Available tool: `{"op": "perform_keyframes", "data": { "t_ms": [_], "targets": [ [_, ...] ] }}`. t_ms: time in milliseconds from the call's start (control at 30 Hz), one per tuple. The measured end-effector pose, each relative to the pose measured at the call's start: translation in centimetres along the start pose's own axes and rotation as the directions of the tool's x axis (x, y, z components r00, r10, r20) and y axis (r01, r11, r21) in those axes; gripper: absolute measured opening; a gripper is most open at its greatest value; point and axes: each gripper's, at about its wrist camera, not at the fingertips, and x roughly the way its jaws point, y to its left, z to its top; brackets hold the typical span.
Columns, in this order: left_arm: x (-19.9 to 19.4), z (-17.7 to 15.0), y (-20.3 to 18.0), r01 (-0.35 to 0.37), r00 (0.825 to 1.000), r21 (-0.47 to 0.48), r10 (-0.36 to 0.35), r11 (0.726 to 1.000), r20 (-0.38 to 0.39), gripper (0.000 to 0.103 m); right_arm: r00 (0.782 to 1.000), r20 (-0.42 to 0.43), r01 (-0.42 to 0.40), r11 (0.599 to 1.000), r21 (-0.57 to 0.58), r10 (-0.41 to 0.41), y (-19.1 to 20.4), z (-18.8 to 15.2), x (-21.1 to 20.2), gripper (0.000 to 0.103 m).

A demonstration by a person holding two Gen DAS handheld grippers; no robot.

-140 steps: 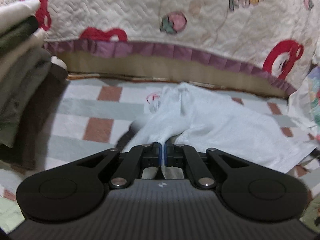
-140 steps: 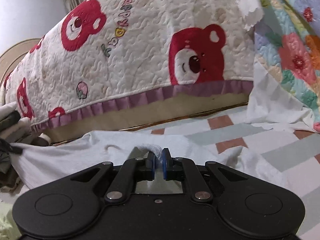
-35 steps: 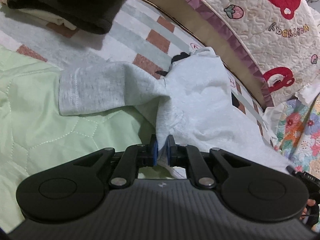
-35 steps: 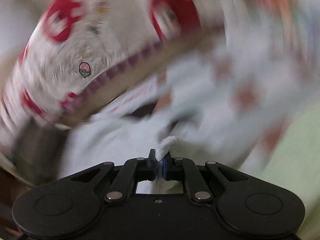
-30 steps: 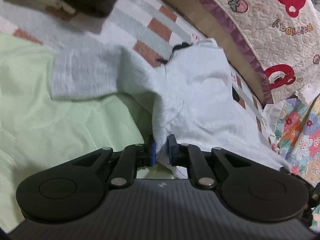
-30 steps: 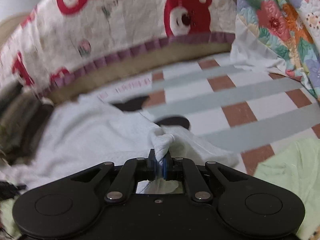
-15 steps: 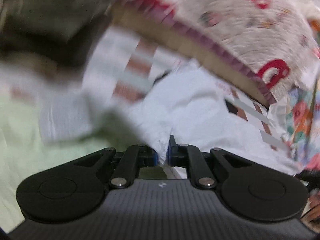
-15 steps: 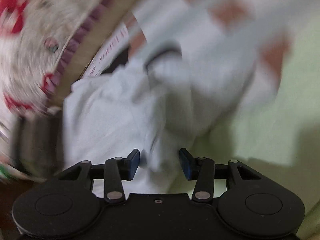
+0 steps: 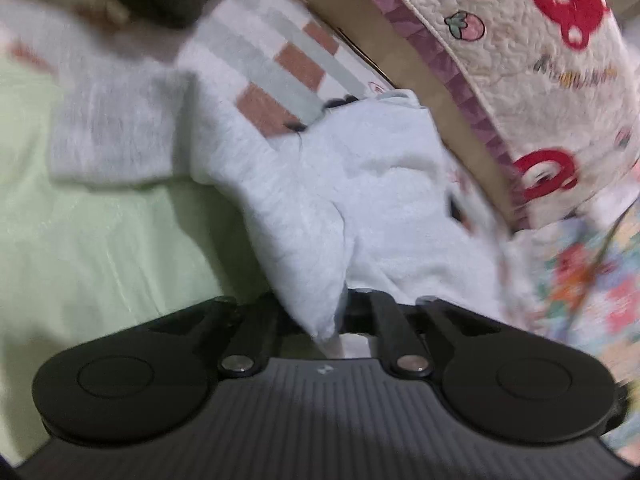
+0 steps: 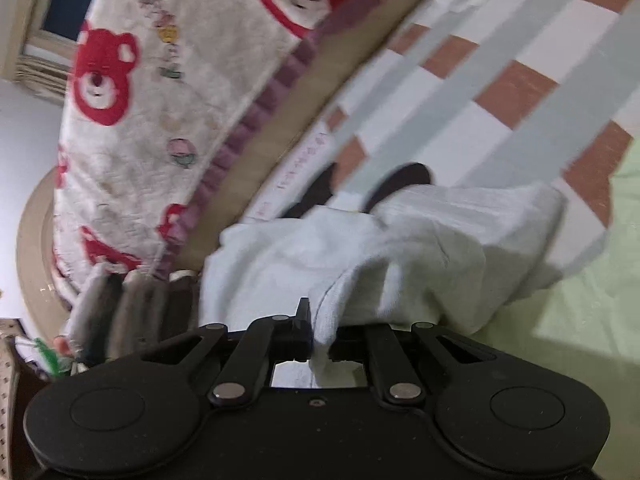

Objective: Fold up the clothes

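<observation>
One light grey T-shirt (image 9: 380, 208) is seen on the bed; it is lying partly on the checked sheet (image 10: 500, 80) and partly on the green quilt (image 9: 100, 248). It is not flat: the body is bunched into soft ridges, and 1 sleeve (image 9: 112, 140) is spread out to the left over the green quilt; no clean folded edge can be made out, esp. as both views are blurred.

A pinch of the shirt's near edge is clenched in the right tool (image 10: 322, 326); a small fold of cloth is standing up between the jaws, prob. so that the edge can be lifted or pulled straight. At the left tool (image 9: 324, 304) a pointed corner of cloth is draped over the fingers and one of them is hidden; whether it is grasped or only resting there cannot be told. With 2 points of the near edge taken approx. side by side, the cloth can be stretched or carried over as one layer; this would fit both a smoothing-out and a fold in progress, and it is not decided by these views.

Further out are counted: 1 pile of folded clothes (image 10: 116, 304) at the left, its layers too blurred to be counted; 1 quilted bear blanket (image 10: 180, 100) standing behind the shirt; 1 floral cover (image 9: 592, 280) at the right.
</observation>
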Motion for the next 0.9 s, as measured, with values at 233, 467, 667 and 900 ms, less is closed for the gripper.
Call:
{"op": "perform_keyframes", "data": {
  "t_ms": [233, 467, 667, 900],
  "targets": [
    [-4.0, 14.3, -11.9, 0.034, 0.961, 0.233, -0.096, 0.972, 0.261, 0.004, 0.988, 0.111, -0.078, 0.972, -0.220, 0.105, 9.9, 11.7, 0.6, 0.009],
    [-17.8, 23.2, -23.6, 0.111, 0.712, 0.444, -0.383, 0.889, 0.588, 0.005, 0.761, 0.419, -0.173, 0.778, -0.603, 0.494, 29.5, 17.0, -11.6, 0.008],
    [-15.2, 17.4, -18.7, 0.137, 0.864, 0.390, -0.303, 0.911, 0.403, 0.005, 0.817, 0.410, -0.127, 0.819, -0.559, 0.406, 23.2, 11.6, -14.6, 0.008],
    [-6.6, 9.3, -9.9, 0.057, 0.996, 0.268, -0.073, 0.962, 0.050, 0.005, 0.990, 0.122, 0.109, 0.943, -0.314, -0.074, 8.8, 3.6, -6.0, 0.008]
  ]
}}
